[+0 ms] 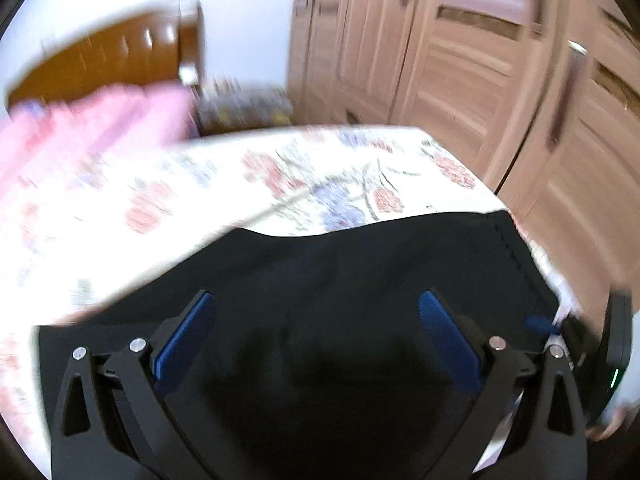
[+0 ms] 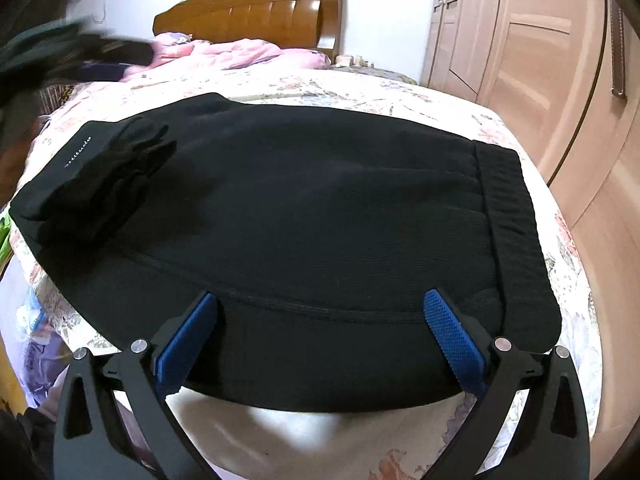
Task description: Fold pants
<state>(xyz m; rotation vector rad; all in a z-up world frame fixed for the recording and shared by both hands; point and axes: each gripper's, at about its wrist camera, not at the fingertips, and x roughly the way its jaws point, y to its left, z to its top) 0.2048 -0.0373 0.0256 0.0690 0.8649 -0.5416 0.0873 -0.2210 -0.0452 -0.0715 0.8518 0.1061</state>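
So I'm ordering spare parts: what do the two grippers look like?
Both match. The left gripper and right gripper have black, angular linkage arms with triangular cut-outs, round silver pivot pins, and blue ribbed pads inside each finger. No cables show.

Black pants (image 2: 304, 216) spread on floral bedsheet (image 2: 400, 92); right gripper (image 2: 320, 320) gaping (fingers astride near edge).

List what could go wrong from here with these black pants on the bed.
1. The pants lie near the bed's front edge; a tug toward the camera may slide them off.
2. The bunched cuffs could unfold when lifted.
3. Both the left gripper and right gripper are open, holding nothing; a shallow pinch might catch only one layer.
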